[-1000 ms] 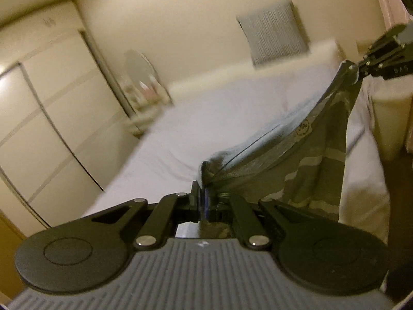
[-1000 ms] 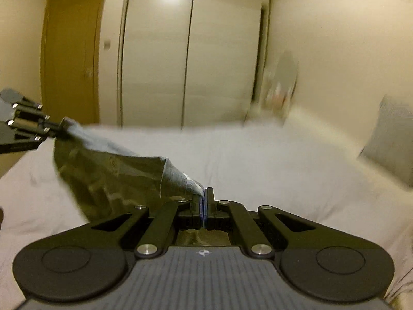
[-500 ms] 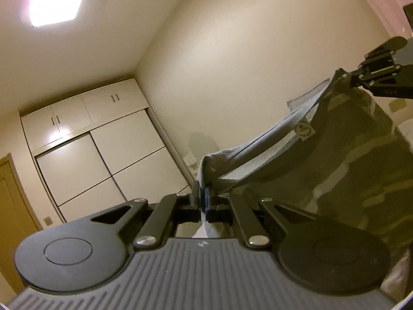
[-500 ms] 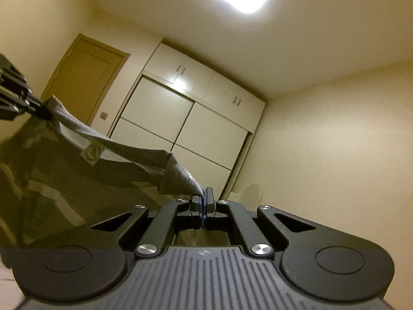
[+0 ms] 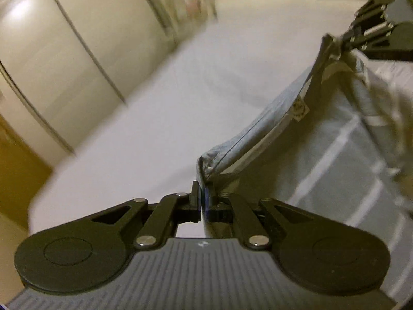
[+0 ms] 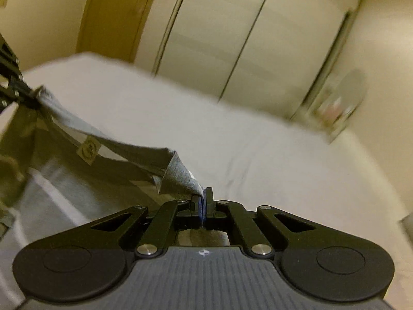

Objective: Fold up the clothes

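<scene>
- Left wrist view: left gripper (image 5: 203,193), at lower centre, has its jaws pressed together on one end of the garment's top edge.
- Grey striped garment (image 5: 330,170) fills the right half of the frame. Its gripped edge runs as the long axis from lower centre up to the upper right, where the right gripper (image 5: 340,40) pinches the other end.
- Pale stripes cross the cloth body at the right, which hangs over the white bed (image 5: 160,118).
- Small square label (image 5: 299,109) sits on the edge near mid-span; its round mark is too blurred to read.
- Compared with half a second ago, the ceiling and its light have left the frame and the bed fills it again; cupboard doors (image 5: 64,51) stand at upper left.
- Right wrist view: right gripper (image 6: 202,196), at lower centre, is likewise clamped on a folded corner of the garment (image 6: 64,180).
- Here the edge runs from lower centre to the left edge of the frame, ending at the left gripper (image 6: 28,98).
- Label (image 6: 89,149) shows at centre left, unreadable.
- Bed (image 6: 258,149) lies beyond, with cupboard doors (image 6: 245,33) along the top.
</scene>
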The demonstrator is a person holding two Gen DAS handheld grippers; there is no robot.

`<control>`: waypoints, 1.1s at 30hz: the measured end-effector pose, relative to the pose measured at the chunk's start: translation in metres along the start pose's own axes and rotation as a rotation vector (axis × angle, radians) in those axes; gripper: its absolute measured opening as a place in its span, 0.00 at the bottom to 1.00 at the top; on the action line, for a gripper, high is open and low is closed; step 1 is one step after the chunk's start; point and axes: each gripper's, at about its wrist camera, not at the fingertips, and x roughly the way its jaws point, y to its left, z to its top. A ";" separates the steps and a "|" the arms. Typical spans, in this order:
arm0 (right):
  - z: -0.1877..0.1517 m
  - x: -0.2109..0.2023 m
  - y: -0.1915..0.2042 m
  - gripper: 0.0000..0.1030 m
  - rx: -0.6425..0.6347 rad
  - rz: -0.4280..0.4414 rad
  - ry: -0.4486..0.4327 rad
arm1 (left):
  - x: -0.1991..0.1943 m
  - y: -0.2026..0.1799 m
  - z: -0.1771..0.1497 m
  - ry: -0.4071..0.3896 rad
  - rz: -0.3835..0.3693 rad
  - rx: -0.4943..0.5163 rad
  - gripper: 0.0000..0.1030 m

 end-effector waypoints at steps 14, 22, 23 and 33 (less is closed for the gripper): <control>-0.013 0.251 0.001 0.05 -0.069 0.215 0.203 | 0.177 0.057 -0.020 0.308 0.049 -0.244 0.18; -0.049 0.239 -0.013 0.52 0.179 0.221 0.240 | 0.150 0.090 -0.076 0.377 0.089 -0.486 0.39; -0.060 0.233 -0.018 0.52 0.228 0.222 0.265 | 0.143 0.094 -0.078 0.383 0.075 -0.510 0.40; -0.180 0.194 -0.039 0.56 0.371 0.226 0.494 | 0.131 -0.013 -0.112 0.433 -0.127 -0.459 0.63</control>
